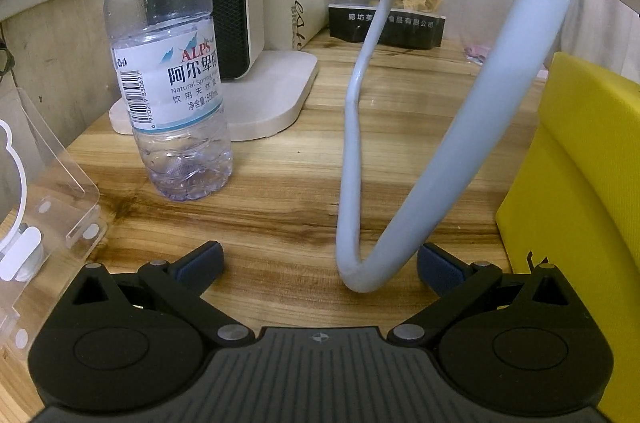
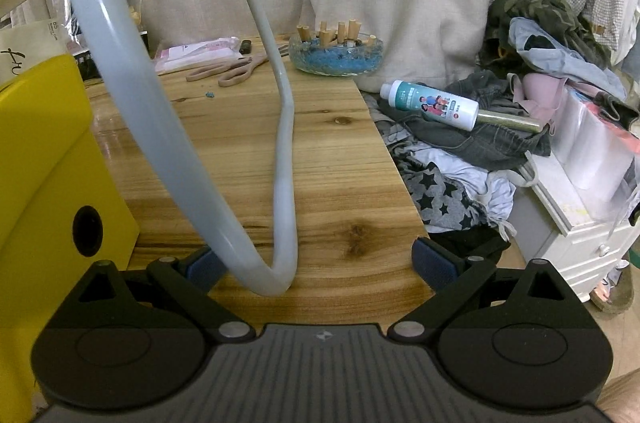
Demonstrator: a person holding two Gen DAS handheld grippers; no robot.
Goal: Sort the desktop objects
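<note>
two fisheye views look forward along a pair of handheld grippers over a wooden desk point(image 1: 280, 183). the left gripper point(image 1: 320, 263) has its blue-padded fingers spread wide apart with nothing between the pads. a pale grey bendable tube point(image 1: 460, 127) loops down from a black fitting at the top of the view, its u-shaped bend resting near the desk just inside the right finger, not pinched. ahead and to the left stands an upright clear water bottle point(image 1: 172, 71) with a white and blue label, nearly empty. just behind it is a cream-coloured appliance point(image 1: 248, 23) on a flat base. a clear acrylic stand point(image 1: 52, 191) sits at the far left, a yellow box point(image 1: 580, 191) at the far right, and a dark packet of snacks point(image 1: 392, 19) leans at the back. the right gripper point(image 2: 316, 263) is likewise spread wide and holds nothing; the same tube's bend lies just beside its left finger. further back on the desk are a glass ashtray point(image 2: 336, 59) full of cigarette butts with blue granules, beige scissors point(image 2: 232, 71) and a pink packet point(image 2: 196, 57). beyond the desk edge, a white bottle point(image 2: 432, 105) lies on a heap of clothes point(image 2: 460, 159).
</note>
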